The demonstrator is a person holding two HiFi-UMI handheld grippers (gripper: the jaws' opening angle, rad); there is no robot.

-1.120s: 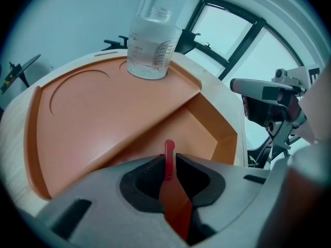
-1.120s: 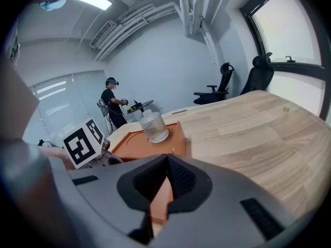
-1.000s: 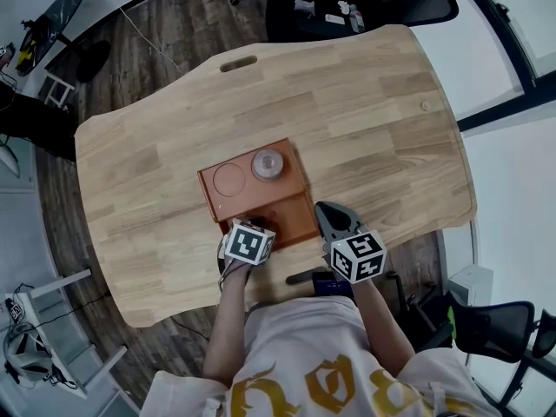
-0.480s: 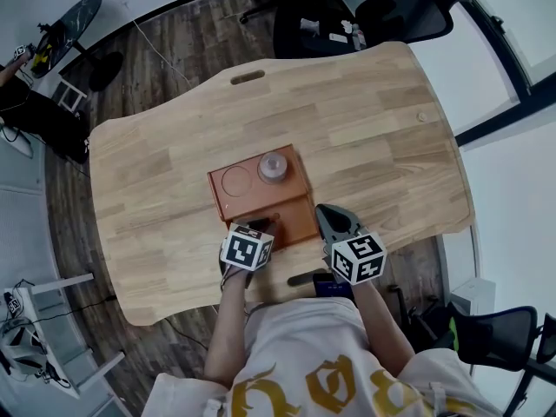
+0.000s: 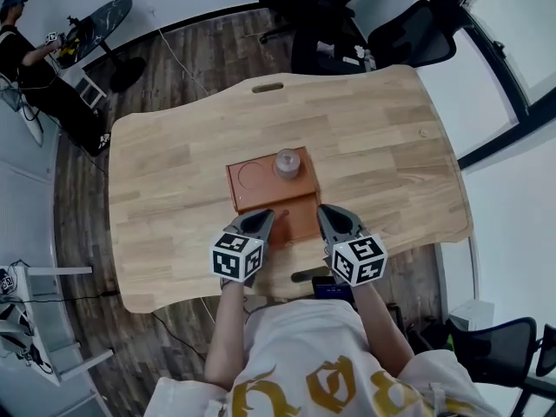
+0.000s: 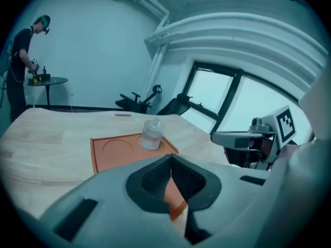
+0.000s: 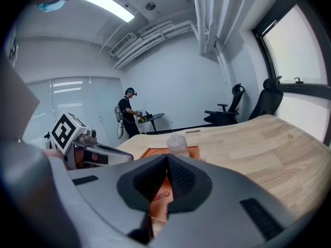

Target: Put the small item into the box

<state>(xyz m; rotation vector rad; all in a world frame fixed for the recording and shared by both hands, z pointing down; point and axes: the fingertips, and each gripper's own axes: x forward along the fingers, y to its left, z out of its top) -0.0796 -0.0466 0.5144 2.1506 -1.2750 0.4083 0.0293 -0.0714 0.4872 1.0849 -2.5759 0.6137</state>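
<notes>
An orange box (image 5: pixel 261 196) lies flat in the middle of the wooden table (image 5: pixel 373 146). A small clear bottle (image 5: pixel 287 162) stands upright in its far right round recess, also seen as the bottle (image 6: pixel 151 135) and the bottle (image 7: pixel 177 145). A thin red small item (image 7: pixel 161 194) lies on the box's near part. My left gripper (image 5: pixel 266 216) is shut and empty at the box's near left edge. My right gripper (image 5: pixel 323 211) is shut and empty at its near right corner. In both gripper views the pads (image 6: pixel 155 177) and the pads (image 7: pixel 181 177) touch, with the orange box (image 6: pixel 116 151) behind them.
Office chairs (image 5: pixel 330 24) stand beyond the table's far edge. A person (image 5: pixel 22 24) works at a small round table (image 5: pixel 95 20) at the far left. A handle slot (image 5: pixel 268 86) is cut near the table's far edge. Windows run along the right.
My left gripper has drawn back toward me and to the left, off the box's near part. The right gripper has barely moved. The head view has shifted.
</notes>
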